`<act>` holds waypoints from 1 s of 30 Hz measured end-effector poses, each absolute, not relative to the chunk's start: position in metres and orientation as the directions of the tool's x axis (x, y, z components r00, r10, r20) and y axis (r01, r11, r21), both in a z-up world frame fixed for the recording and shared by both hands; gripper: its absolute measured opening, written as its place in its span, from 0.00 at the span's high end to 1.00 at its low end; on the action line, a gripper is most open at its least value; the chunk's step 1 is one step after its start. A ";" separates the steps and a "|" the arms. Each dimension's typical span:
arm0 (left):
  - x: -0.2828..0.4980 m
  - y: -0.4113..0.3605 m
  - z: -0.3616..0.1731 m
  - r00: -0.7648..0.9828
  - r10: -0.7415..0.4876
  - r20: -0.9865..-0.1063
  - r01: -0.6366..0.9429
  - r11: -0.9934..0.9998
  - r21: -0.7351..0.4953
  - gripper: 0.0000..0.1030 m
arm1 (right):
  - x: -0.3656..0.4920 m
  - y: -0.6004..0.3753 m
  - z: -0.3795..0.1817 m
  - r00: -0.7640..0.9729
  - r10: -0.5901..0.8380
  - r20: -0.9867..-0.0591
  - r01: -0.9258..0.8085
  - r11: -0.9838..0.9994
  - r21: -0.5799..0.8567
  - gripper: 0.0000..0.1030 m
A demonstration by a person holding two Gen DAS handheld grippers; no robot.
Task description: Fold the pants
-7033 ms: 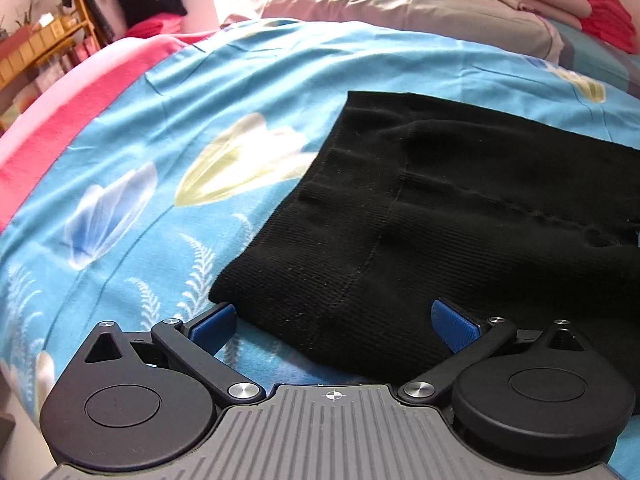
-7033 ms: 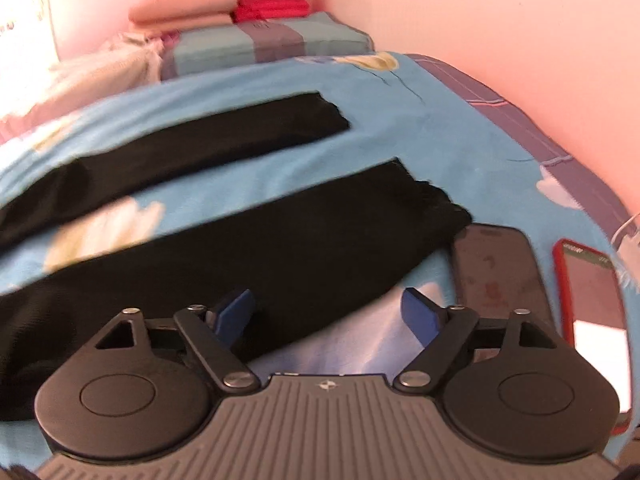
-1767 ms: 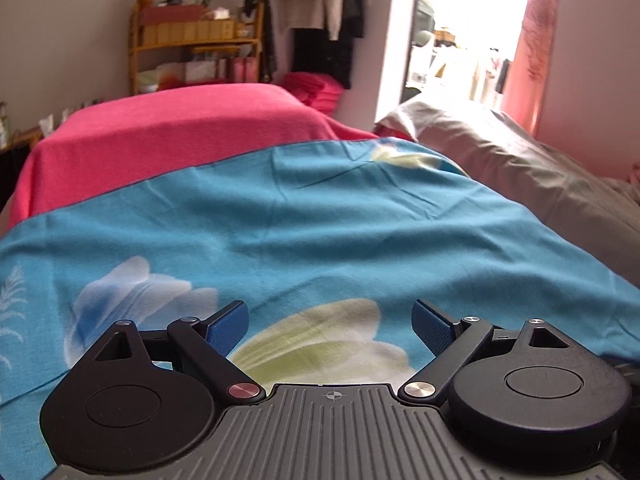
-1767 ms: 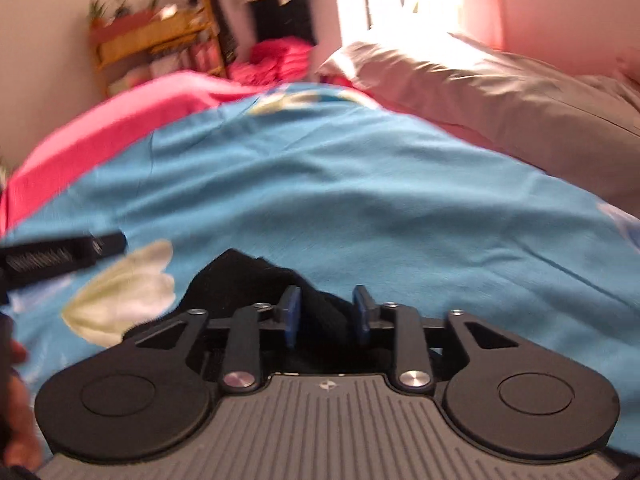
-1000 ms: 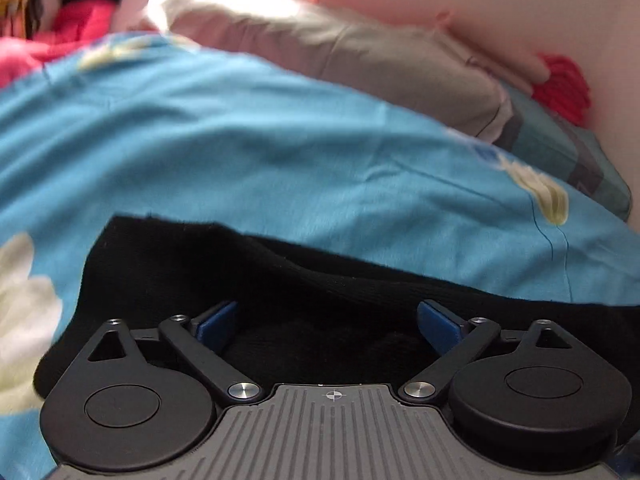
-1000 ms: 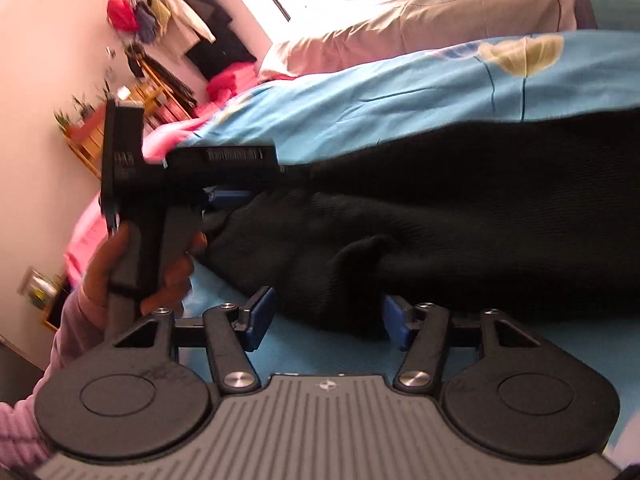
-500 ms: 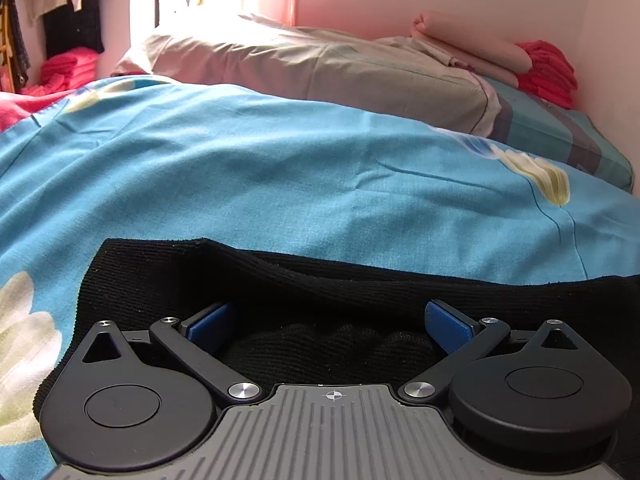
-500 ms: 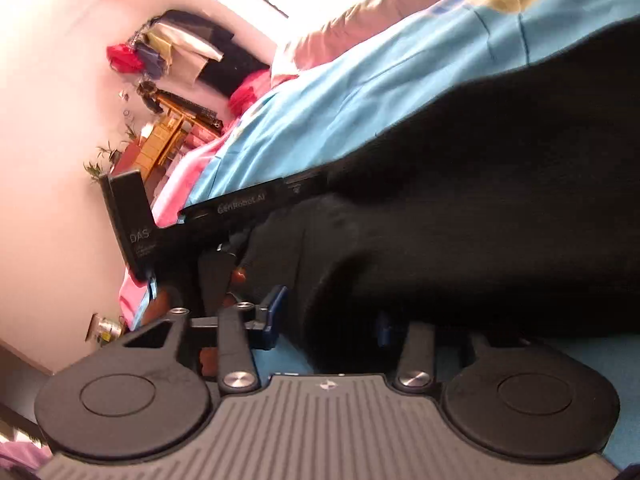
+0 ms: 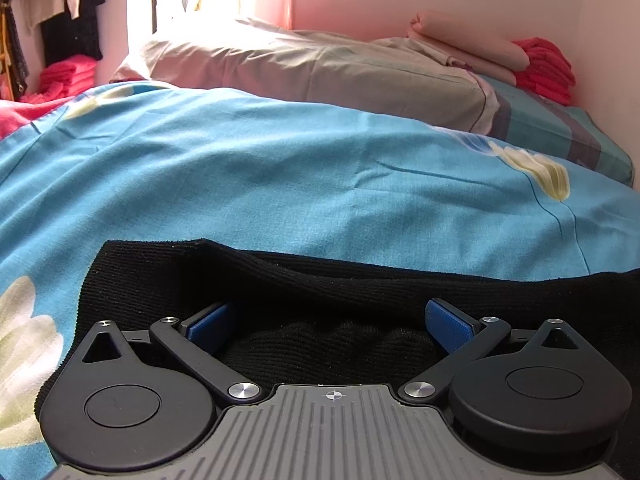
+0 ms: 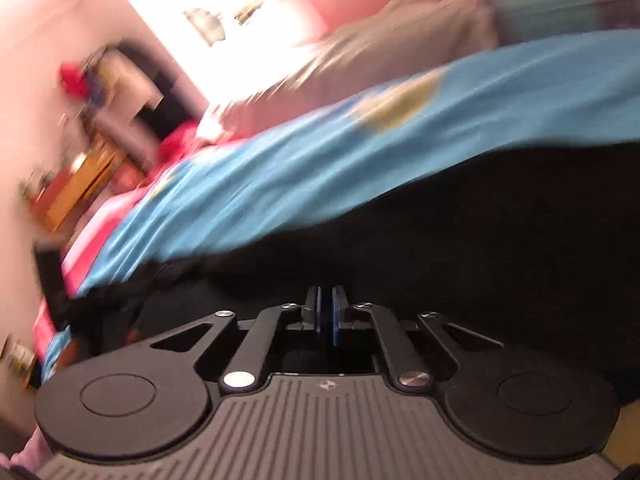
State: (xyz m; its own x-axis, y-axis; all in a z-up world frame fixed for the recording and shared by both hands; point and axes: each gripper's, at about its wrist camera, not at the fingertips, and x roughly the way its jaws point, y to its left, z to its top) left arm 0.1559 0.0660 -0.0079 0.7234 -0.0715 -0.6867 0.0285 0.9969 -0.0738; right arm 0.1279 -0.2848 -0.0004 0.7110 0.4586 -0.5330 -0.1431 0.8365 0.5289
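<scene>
The left gripper (image 9: 326, 322) rests low over the black pants (image 9: 360, 280), which lie on the blue floral bedspread (image 9: 280, 176). Its jaws stand wide apart, released. A bunched ridge of knit fabric sits between the blue pads (image 9: 446, 326) but neither pad presses on it. In this view the garment's long axis runs left to right across the frame, with one blunt end at the left and the rest passing out of frame at the right. A folded-over edge crosses just ahead of the fingertips. A grey pillow (image 9: 320, 68) and stacked red and peach linens lie well beyond.

The right gripper (image 10: 326, 318) shows its jaws drawn nearly together, having just closed. The frame is heavily blurred. Black fabric (image 10: 480, 240) fills the area around and ahead of the pads, and whether a layer is pinched between them cannot be told.

Judgement: both tools sit directly at the near edge of the garment, and neither is clearly nearer. The next fold likely turns on carrying one end along that long axis toward the other.
</scene>
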 end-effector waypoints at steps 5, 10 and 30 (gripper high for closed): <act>0.155 0.063 -0.009 0.727 -0.058 -0.684 0.029 0.998 -0.054 0.00 | 0.126 -0.396 0.004 0.828 0.227 -0.512 0.107 0.833 0.543 0.92; 0.155 0.063 -0.009 0.729 -0.054 -0.682 0.029 0.998 -0.048 0.00 | 0.084 -0.455 0.024 0.847 -0.110 -0.521 0.422 0.736 0.529 0.55; 0.155 0.063 -0.009 0.731 -0.048 -0.681 0.028 0.999 -0.041 0.00 | 0.013 -0.527 0.006 0.840 -0.205 -0.503 0.514 0.597 0.616 0.66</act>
State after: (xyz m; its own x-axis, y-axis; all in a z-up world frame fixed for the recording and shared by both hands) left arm 0.1548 0.0631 -0.0087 0.7310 -0.0485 -0.6807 0.0278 0.9988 -0.0412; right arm 0.0128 -0.5269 0.0063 0.8399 -0.2047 -0.5027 0.5142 0.5970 0.6158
